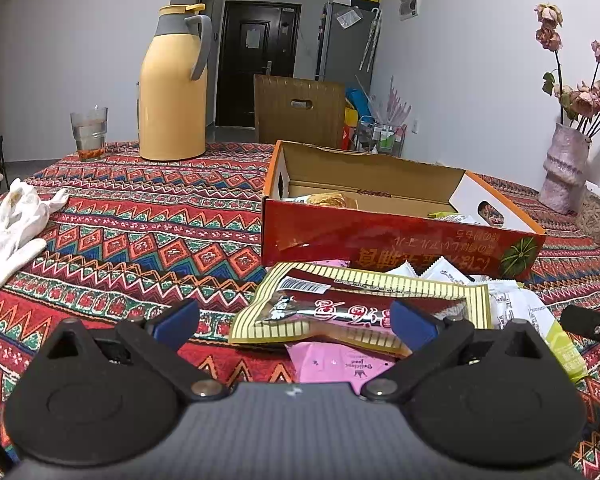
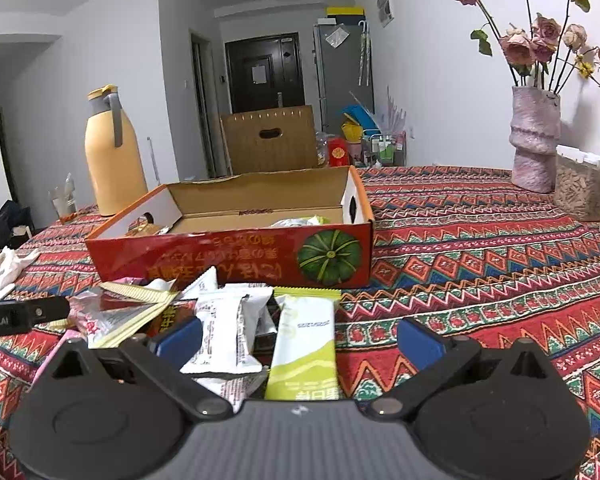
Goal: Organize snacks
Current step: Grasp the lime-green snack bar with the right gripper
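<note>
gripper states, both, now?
Left gripper: open, holding nothing, over the striped snack packet.
Right gripper: open, holding nothing, over the green-white packet.

We see white walls (image 1: 480, 60), dark door (image 1: 256, 64) down hallway, grey fridge (image 1: 346, 46), patterned tablecloth (image 2: 480, 240).

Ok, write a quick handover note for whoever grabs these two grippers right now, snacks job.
Left gripper: open, empty, over the striped red-and-cream packet at the pile's left.
Right gripper: open, empty, over the green-and-white packet and a white packet.
Cardboard box: open on the patterned tablecloth, just behind the pile.
Done: a few snacks already lie in the box.
Left: most packets, including a pink one, are loose in front of the box; move them in.
</note>
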Available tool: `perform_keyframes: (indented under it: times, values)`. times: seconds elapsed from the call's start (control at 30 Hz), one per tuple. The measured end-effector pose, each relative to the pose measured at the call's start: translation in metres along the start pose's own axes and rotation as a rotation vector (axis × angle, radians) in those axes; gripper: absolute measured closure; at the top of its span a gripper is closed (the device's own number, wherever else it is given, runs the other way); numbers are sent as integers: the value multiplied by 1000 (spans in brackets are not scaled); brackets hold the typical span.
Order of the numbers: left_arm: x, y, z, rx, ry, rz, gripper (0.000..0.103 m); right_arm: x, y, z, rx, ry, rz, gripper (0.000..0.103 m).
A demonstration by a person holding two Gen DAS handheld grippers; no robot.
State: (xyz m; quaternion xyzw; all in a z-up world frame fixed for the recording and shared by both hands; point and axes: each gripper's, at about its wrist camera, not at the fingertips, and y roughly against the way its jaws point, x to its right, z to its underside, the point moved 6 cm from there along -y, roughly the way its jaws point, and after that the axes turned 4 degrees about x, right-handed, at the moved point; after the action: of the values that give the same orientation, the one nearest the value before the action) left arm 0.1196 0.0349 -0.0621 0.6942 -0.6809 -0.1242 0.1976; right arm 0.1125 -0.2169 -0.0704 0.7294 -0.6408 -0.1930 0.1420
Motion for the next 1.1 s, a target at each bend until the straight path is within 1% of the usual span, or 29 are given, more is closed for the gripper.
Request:
perform_keyframes:
  times: [0.13,0.4,0.6,0.73,0.9,0.97,1.1]
  values:
    - [-1,1,0,5,8,2,0,-2,-3,2,-26,4,26,0]
    - [-6,0,1,-4,38,3,0,9,-7,6,-60,4,84,0]
    - [-7,0,1,-6,46,1,0,16,-27,4,-103,25,124,0]
    - [-9,-1,1,-16,54,3,0,14,-43,4,-144,59,114,8]
    - [-10,-3,2,-27,61,3,0,12,-60,10,-195,87,99,26]
    - [-10,-3,2,-28,65,3,0,13,-65,14,-219,79,87,31]
    - [-10,-5,3,-37,72,9,0,15,-65,17,-213,64,66,31]
